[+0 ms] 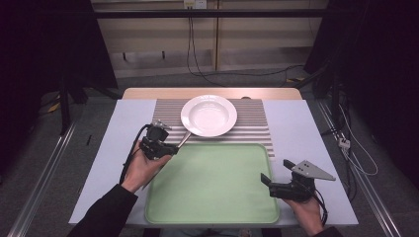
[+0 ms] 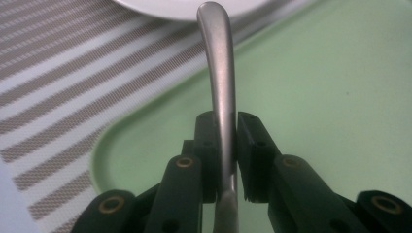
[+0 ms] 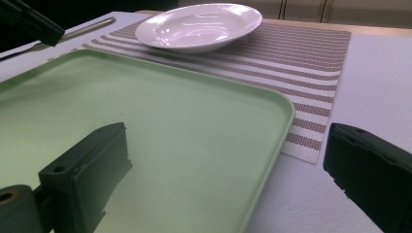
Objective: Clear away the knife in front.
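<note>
My left gripper [image 1: 170, 147] is shut on a slim metal utensil [image 1: 183, 139] above the far left corner of the green tray [image 1: 212, 182]. The utensil's rounded handle end [image 2: 214, 19] points at the rim of the white plate [image 1: 208, 115]; its other end is hidden under the jaws. In the left gripper view the pads [image 2: 252, 141] press on both sides of the shaft. My right gripper [image 1: 276, 170] stands open at the tray's right edge, low over the table. Nothing lies between its jaws in the right gripper view [image 3: 226, 145].
The plate [image 3: 199, 24] rests on a striped placemat [image 1: 168, 111] behind the tray, all on a pale tablecloth [image 1: 296, 128]. The tray's raised rim [image 3: 277, 126] runs between the right gripper's jaws. Cables hang off the table's right side [image 1: 346, 143].
</note>
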A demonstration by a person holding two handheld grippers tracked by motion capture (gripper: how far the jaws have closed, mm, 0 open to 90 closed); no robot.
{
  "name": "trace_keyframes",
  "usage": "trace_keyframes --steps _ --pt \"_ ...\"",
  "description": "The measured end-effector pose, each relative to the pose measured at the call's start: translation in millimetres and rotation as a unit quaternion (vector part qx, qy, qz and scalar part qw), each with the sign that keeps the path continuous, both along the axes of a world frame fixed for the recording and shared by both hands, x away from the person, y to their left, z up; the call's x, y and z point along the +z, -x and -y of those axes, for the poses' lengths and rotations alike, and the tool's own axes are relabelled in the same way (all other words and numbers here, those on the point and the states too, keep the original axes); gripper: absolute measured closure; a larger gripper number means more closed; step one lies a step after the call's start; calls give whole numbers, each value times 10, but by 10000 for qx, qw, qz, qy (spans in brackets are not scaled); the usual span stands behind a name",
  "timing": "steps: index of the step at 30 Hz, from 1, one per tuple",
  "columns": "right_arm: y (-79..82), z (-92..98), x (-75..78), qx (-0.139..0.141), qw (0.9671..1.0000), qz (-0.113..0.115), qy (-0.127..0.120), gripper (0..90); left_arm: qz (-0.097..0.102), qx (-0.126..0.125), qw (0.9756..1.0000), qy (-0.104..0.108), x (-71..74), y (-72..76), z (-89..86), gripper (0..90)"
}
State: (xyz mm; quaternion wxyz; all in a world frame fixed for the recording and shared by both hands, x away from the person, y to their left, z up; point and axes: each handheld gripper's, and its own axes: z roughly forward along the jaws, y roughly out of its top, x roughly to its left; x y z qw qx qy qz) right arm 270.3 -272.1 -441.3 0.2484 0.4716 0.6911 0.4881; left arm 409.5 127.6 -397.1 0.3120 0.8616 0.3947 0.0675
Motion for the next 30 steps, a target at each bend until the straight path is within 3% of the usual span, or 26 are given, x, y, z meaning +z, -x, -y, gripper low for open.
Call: trace_keyframes --steps 7,12,19,30 --pt "-5 -5 -3 33 10000 -3 24 26 -196 -27 9997 -128 -170 142 108 797" --pt "-10 -3 -5 26 10000 -7 22 26 -319 -14 9991 -273 -265 176 178 797" --pt "-5 -4 -2 39 10000 -4 14 26 -471 39 9985 -293 -365 190 199 796" --pt "-14 -11 -1 86 10000 12 1 27 -427 93 9989 -180 -385 286 168 792"
